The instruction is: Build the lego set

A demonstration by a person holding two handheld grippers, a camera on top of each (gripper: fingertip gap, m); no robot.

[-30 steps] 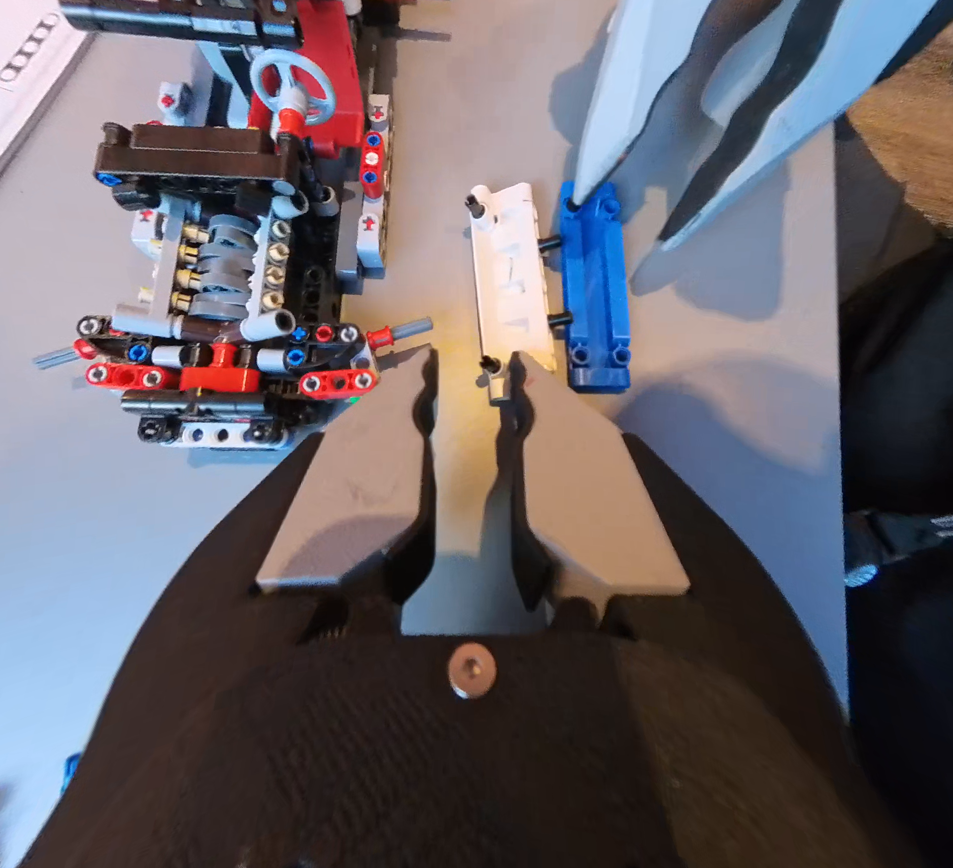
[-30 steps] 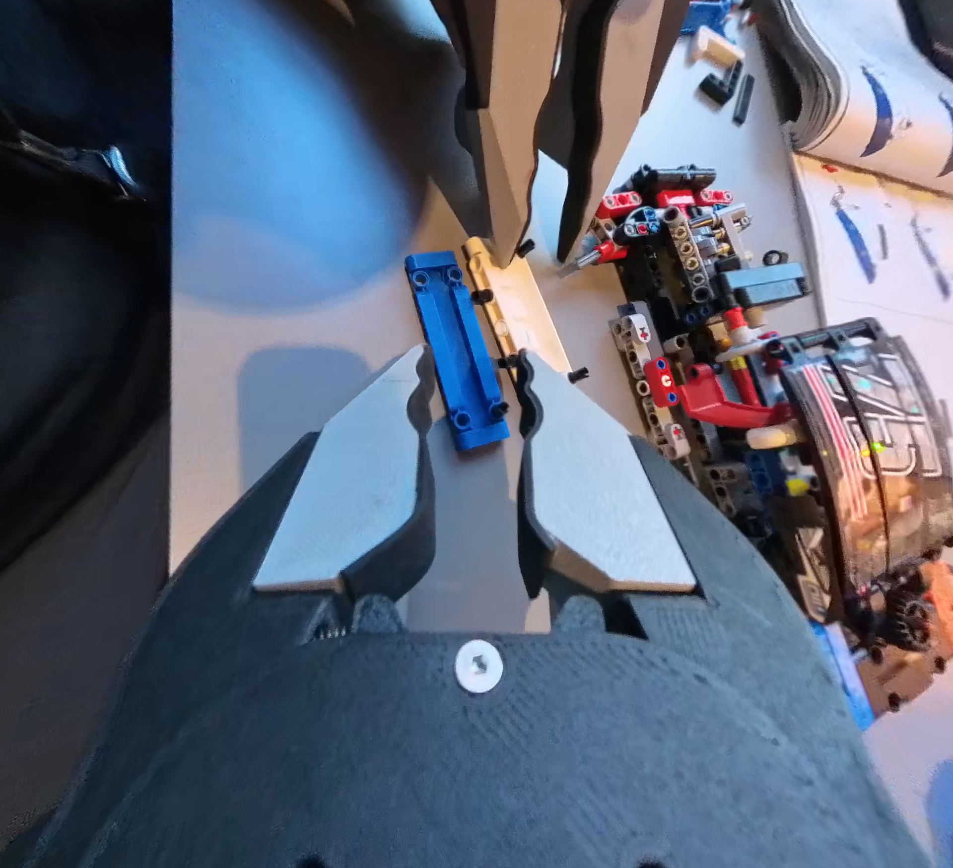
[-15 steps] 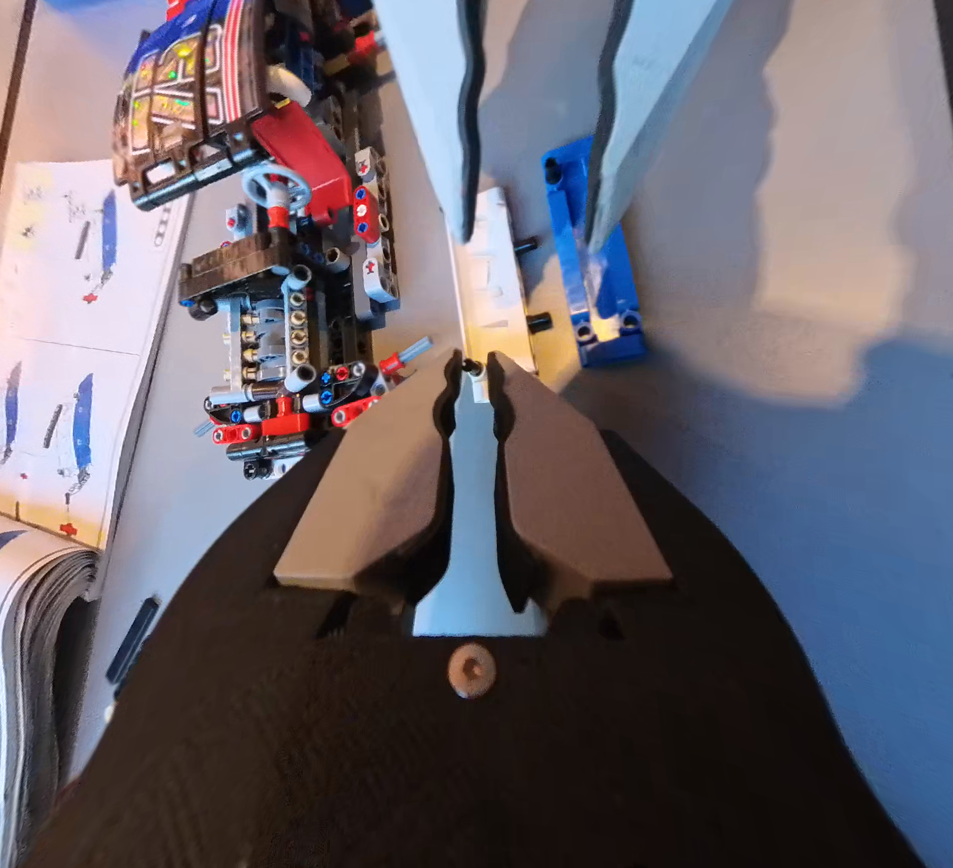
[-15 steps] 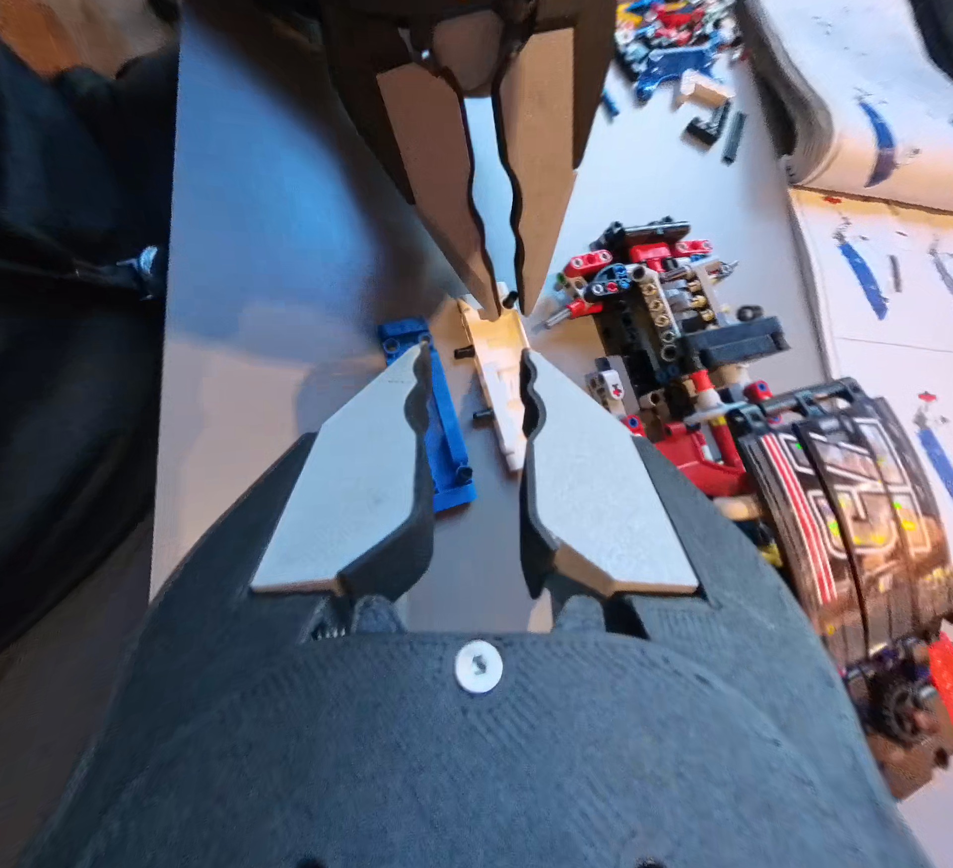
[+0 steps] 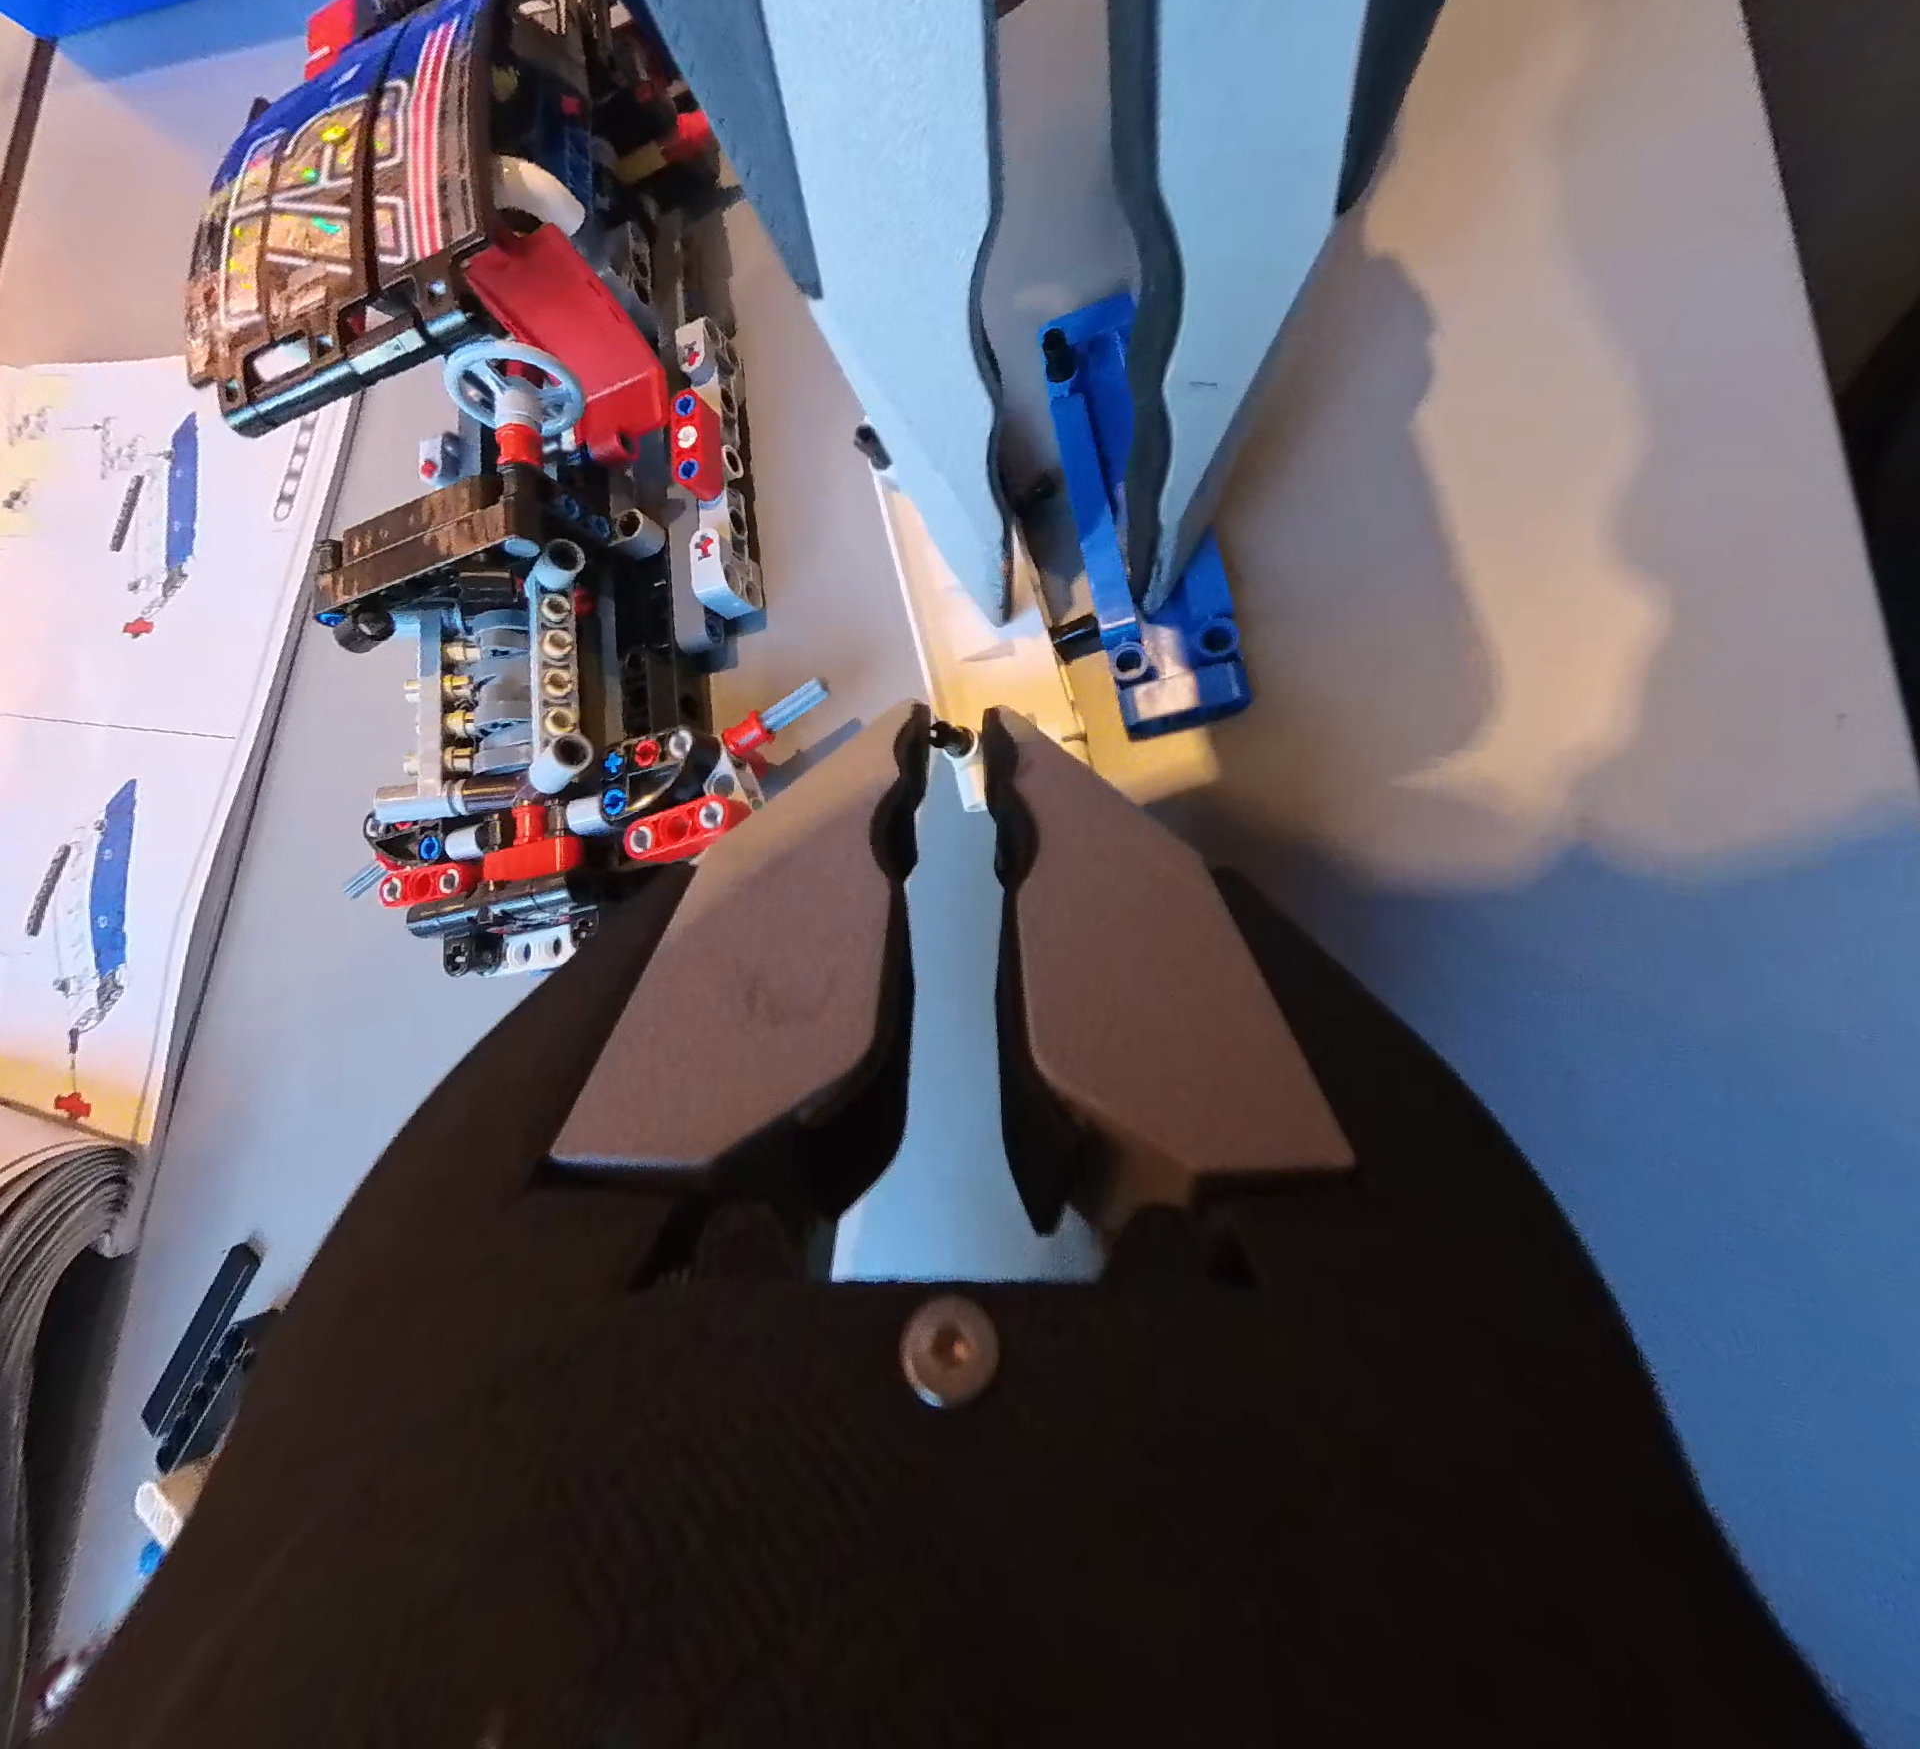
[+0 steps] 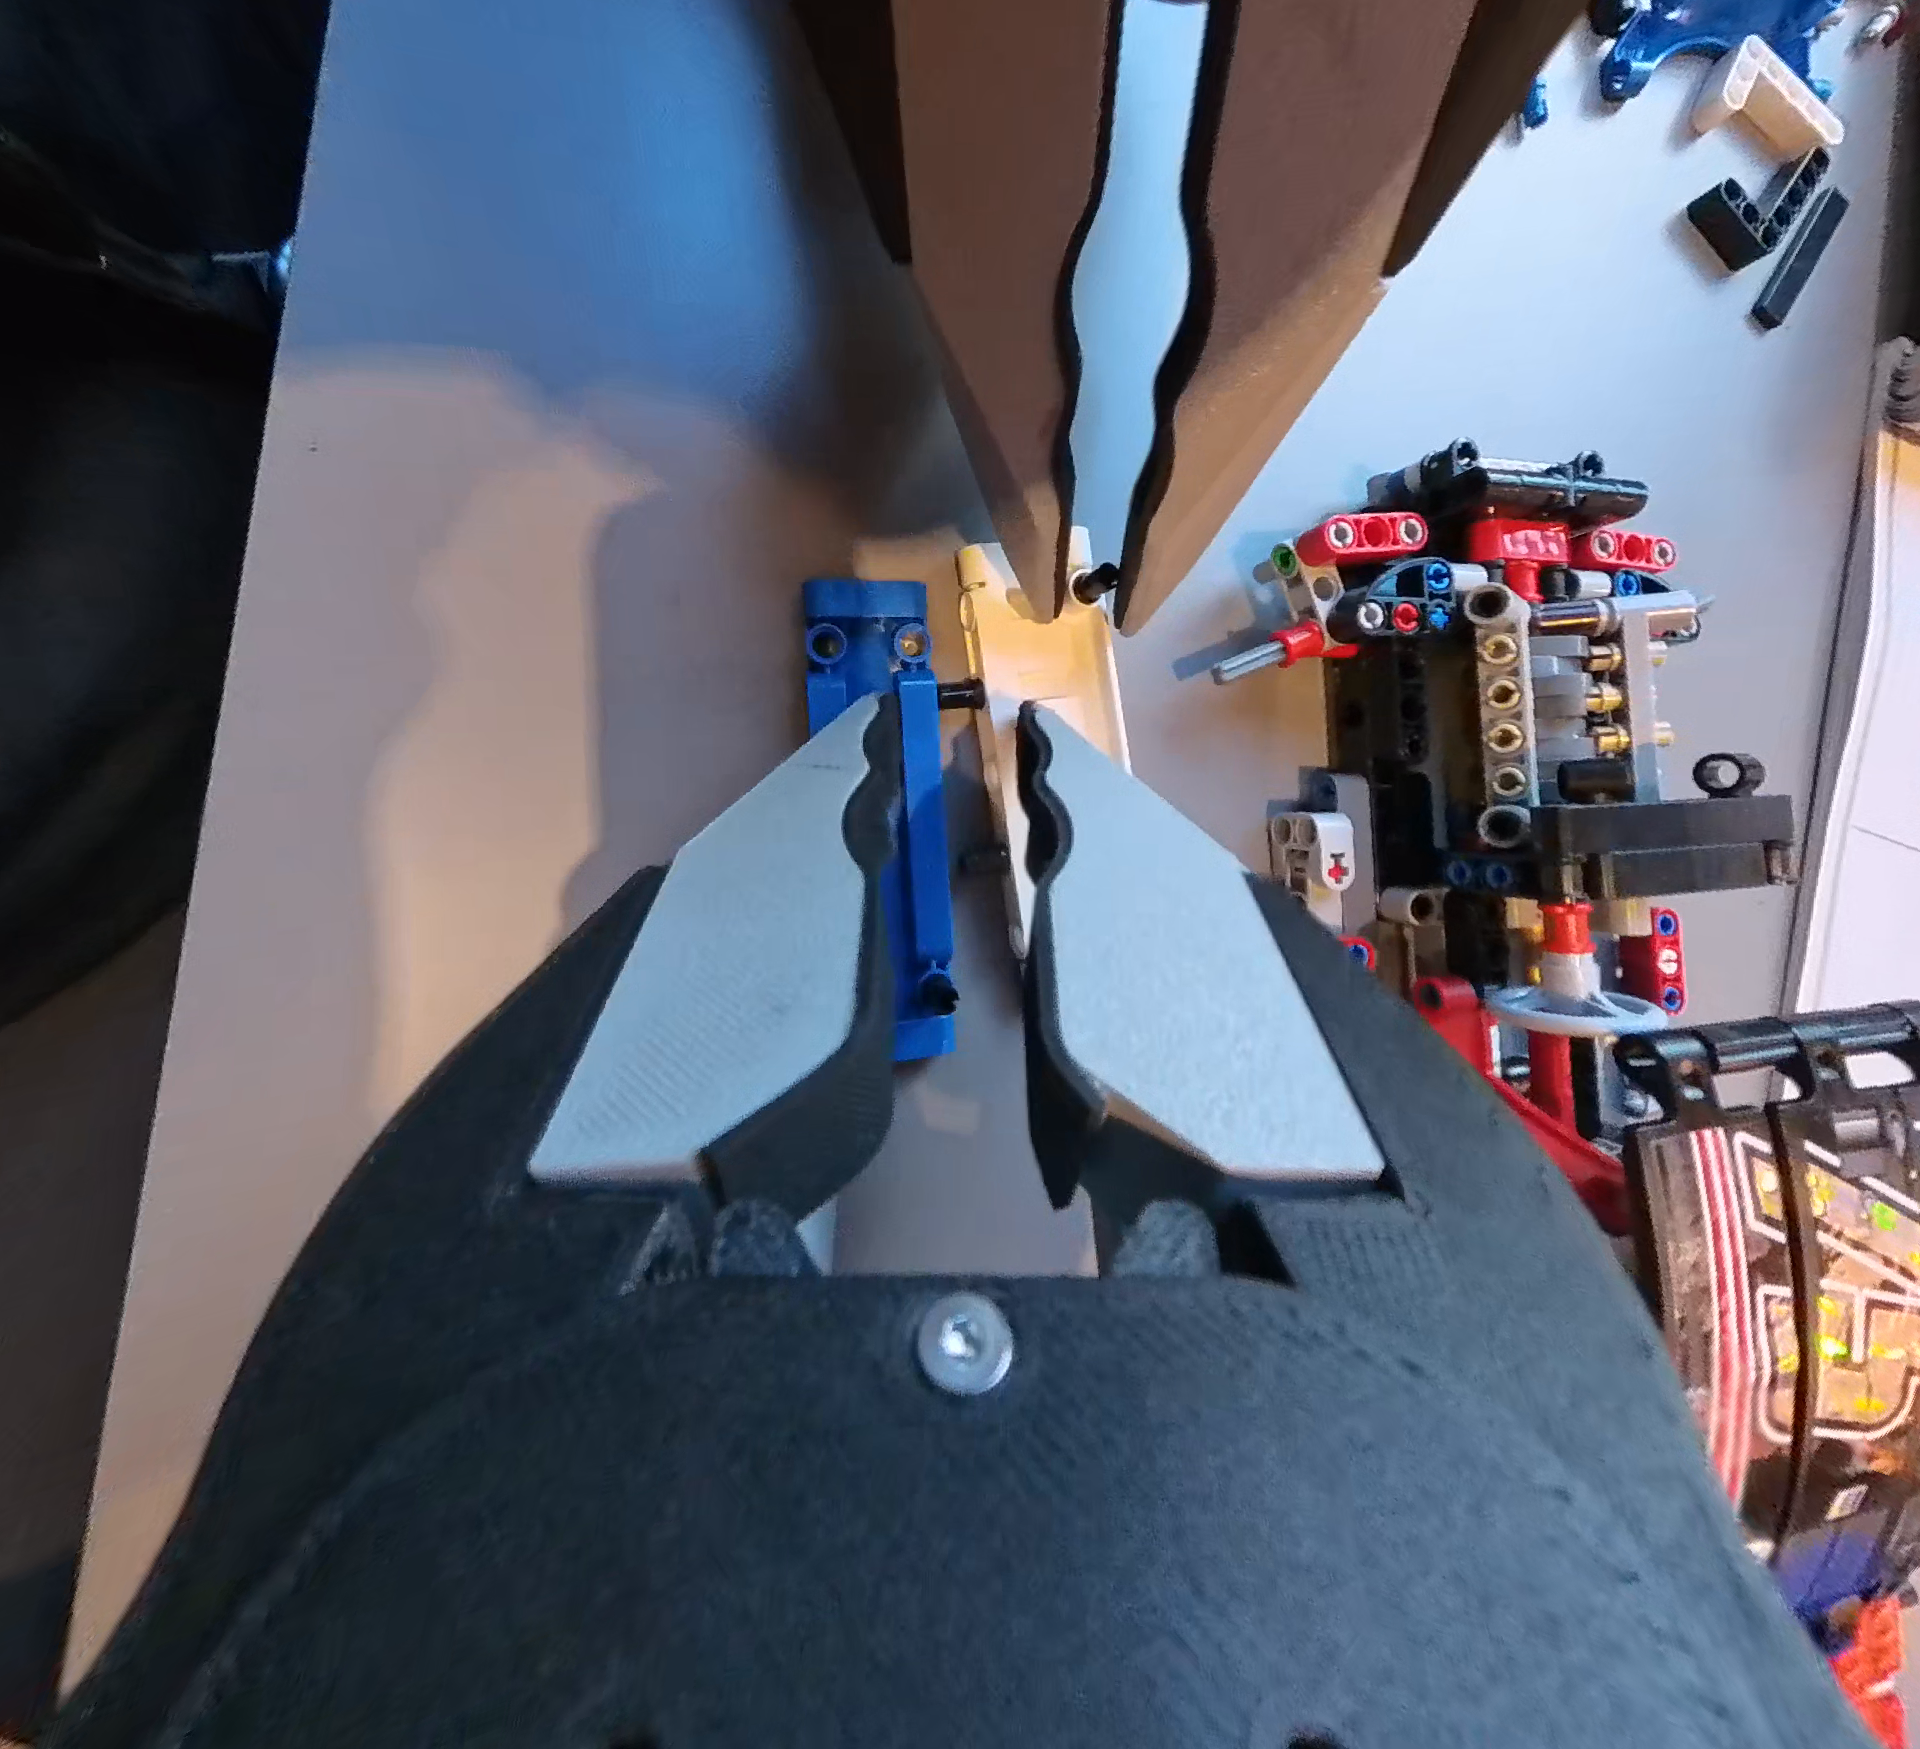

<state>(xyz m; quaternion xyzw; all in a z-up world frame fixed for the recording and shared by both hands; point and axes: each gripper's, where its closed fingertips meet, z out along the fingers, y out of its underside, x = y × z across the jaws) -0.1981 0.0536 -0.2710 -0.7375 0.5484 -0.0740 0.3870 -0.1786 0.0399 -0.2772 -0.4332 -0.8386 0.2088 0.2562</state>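
both tools (image 5: 954, 741) (image 6: 951, 723) closed in on panels (image 6: 1049, 660).

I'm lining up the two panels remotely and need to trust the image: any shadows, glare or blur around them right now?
Left wrist view: warm light patch washes out the white panel; the right gripper shadows the table; edges bend. Right wrist view: the blue panel is sharp, the same glow tints the white panel's far end, the left gripper is slightly soft.
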